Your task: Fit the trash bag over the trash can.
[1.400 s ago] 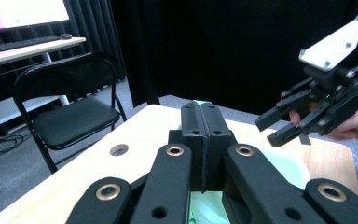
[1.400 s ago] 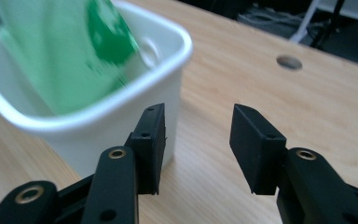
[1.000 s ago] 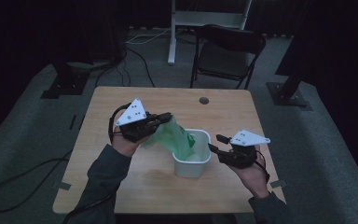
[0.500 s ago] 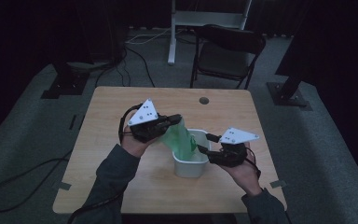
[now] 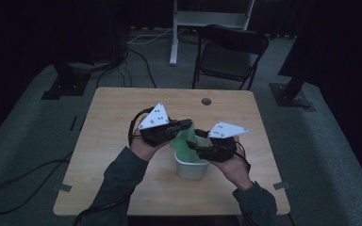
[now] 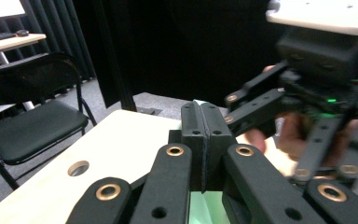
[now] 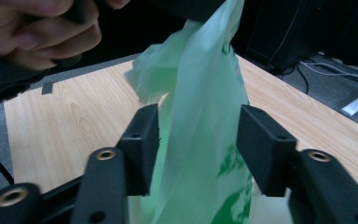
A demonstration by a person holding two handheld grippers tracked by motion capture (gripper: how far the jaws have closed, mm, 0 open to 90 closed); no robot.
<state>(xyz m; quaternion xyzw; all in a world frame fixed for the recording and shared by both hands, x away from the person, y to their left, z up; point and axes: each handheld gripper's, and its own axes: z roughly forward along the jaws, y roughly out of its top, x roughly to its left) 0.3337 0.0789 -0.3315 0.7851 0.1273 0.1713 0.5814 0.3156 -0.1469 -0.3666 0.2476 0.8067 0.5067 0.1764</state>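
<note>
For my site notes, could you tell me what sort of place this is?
Probably a darkened recording studio or lab: a lone wooden table, a black folding chair, and black stand bases on grey carpet.

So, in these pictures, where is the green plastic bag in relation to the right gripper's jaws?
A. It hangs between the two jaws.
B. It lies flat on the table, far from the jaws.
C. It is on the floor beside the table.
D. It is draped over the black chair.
A: in the right gripper view the green plastic bag hangs between the two jaws of the right gripper, which stand apart on either side of it.
</note>
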